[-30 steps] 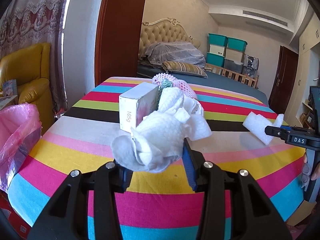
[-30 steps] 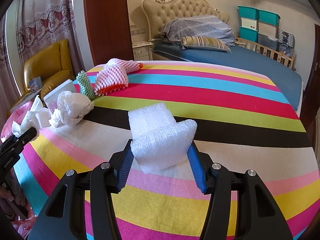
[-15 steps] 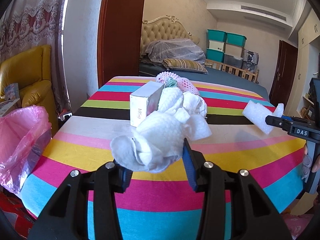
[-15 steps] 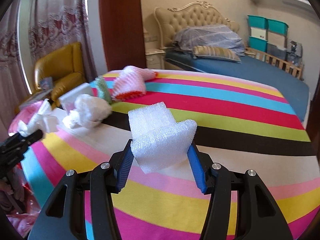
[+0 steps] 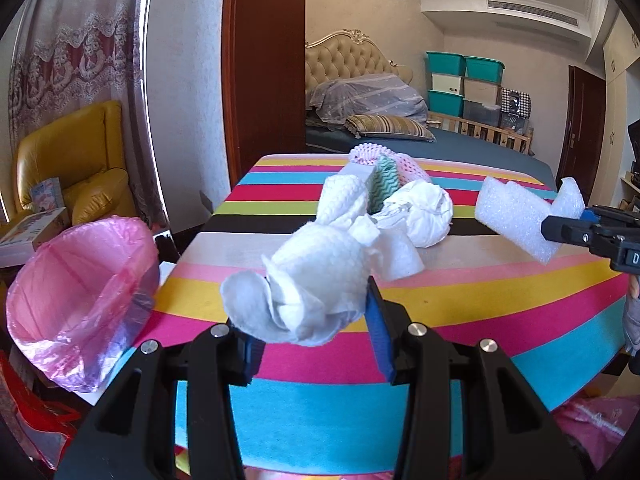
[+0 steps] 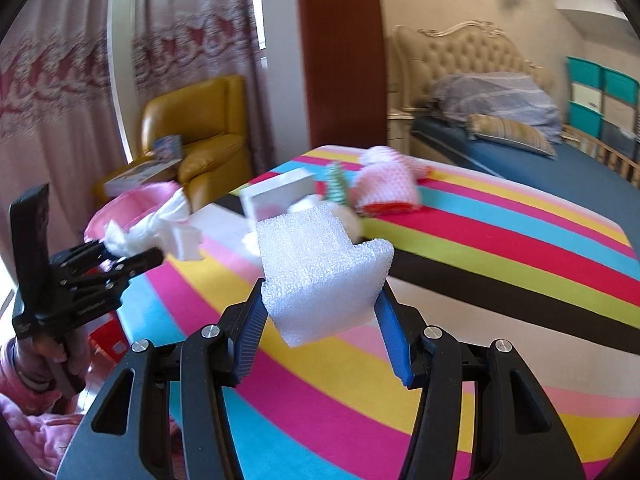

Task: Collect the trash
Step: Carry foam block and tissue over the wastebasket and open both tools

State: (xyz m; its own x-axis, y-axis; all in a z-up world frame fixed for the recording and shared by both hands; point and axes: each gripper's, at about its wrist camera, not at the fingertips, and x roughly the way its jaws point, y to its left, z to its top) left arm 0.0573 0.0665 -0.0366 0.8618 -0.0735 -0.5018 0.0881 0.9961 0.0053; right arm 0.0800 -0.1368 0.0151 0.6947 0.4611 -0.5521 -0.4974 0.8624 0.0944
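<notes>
My left gripper (image 5: 316,340) is shut on a crumpled white paper towel (image 5: 316,276), held above the near edge of the striped table (image 5: 460,312). My right gripper (image 6: 320,328) is shut on a white foam block (image 6: 320,276), held above the table; the block also shows in the left wrist view (image 5: 516,216). A bin lined with a pink bag (image 5: 76,296) stands open beside the table's left edge. On the table lie a crumpled white wad (image 5: 424,216), a white box (image 6: 280,196), a green patterned piece (image 5: 384,180) and pink foam netting (image 6: 388,188).
A yellow armchair (image 5: 76,168) and a low stand with books (image 5: 28,228) sit behind the bin. A dark wood door panel (image 5: 264,60) and a bed (image 5: 460,144) lie beyond the table. Pink fabric (image 5: 592,428) lies on the floor at right.
Both grippers swung left toward the bin with their loads still held. The pink bag now shows wider in the left wrist view, and the right wrist view is blurred from motion.
</notes>
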